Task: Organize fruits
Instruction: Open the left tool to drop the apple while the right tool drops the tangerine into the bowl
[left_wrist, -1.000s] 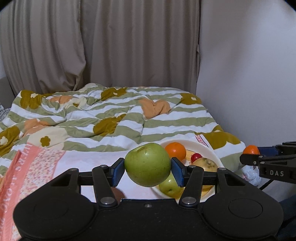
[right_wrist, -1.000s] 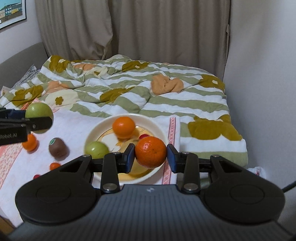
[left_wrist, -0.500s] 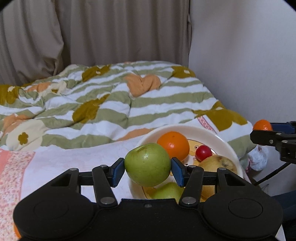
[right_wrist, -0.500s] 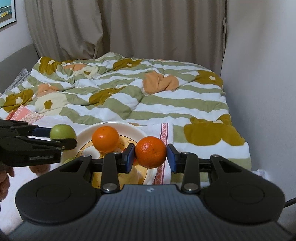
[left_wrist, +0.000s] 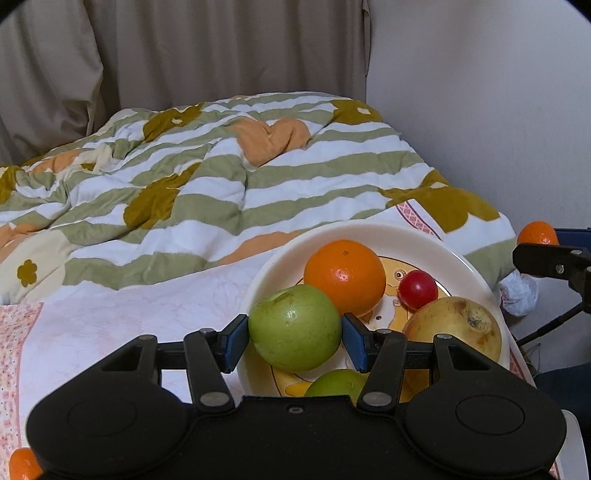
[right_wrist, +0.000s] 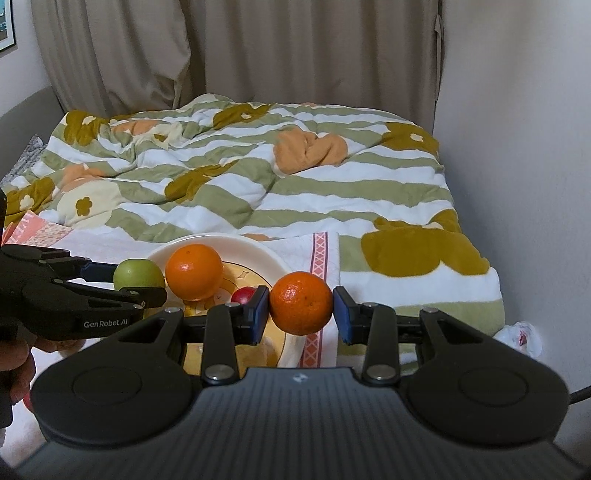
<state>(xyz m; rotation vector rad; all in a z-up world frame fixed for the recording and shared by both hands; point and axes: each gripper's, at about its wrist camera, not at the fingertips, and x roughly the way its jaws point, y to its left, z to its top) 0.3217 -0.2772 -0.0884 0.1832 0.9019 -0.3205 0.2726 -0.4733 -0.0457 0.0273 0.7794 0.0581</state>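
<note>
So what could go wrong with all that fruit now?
1. The plate already holds an orange, a red fruit, a yellowish fruit and a green one; the green apple in the left gripper could knock one rolling.
2. The right gripper holds its mandarin near the plate's edge, so it might roll off if released there.

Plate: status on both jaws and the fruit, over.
Left gripper shut on green apple, over plate. Right gripper shut on mandarin, at plate's right edge. Plate crowded: orange, cherry tomato, pear.
</note>
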